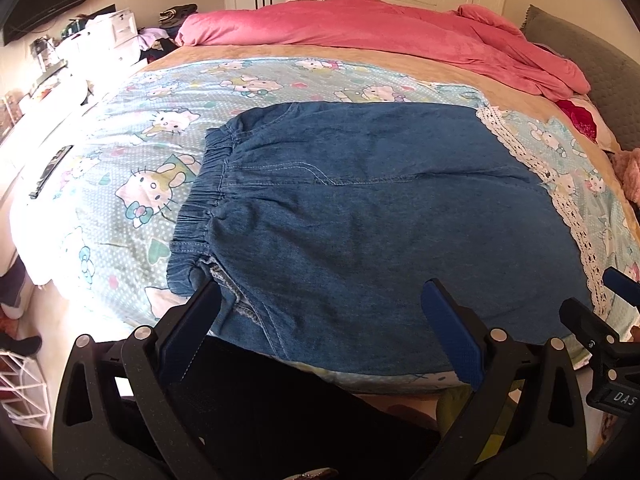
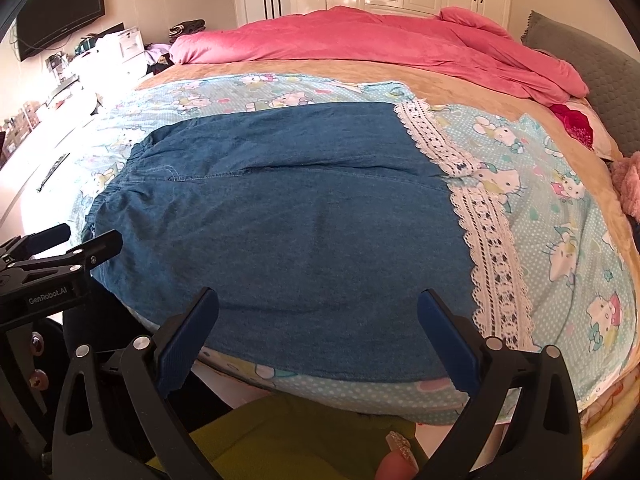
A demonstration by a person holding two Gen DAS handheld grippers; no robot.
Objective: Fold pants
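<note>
Blue denim pants [image 1: 360,216] lie flat on the bed, elastic waistband [image 1: 204,188] to the left, white lace hems [image 1: 580,236] to the right. My left gripper [image 1: 320,300] is open and empty, just above the near edge of the pants close to the waistband corner. In the right wrist view the pants [image 2: 288,224] fill the middle, lace hem [image 2: 496,264] on the right. My right gripper [image 2: 318,306] is open and empty, over the near edge of the pants toward the leg end. The left gripper [image 2: 80,248] shows at the left of that view.
The bed has a Hello Kitty sheet [image 1: 132,184] and a heaped pink duvet [image 1: 380,36] at the far side. A grey headboard [image 1: 600,64] is at the right. A dark remote-like object [image 1: 50,170] lies at the bed's left edge. Shelves with clutter [image 1: 100,32] line the left wall.
</note>
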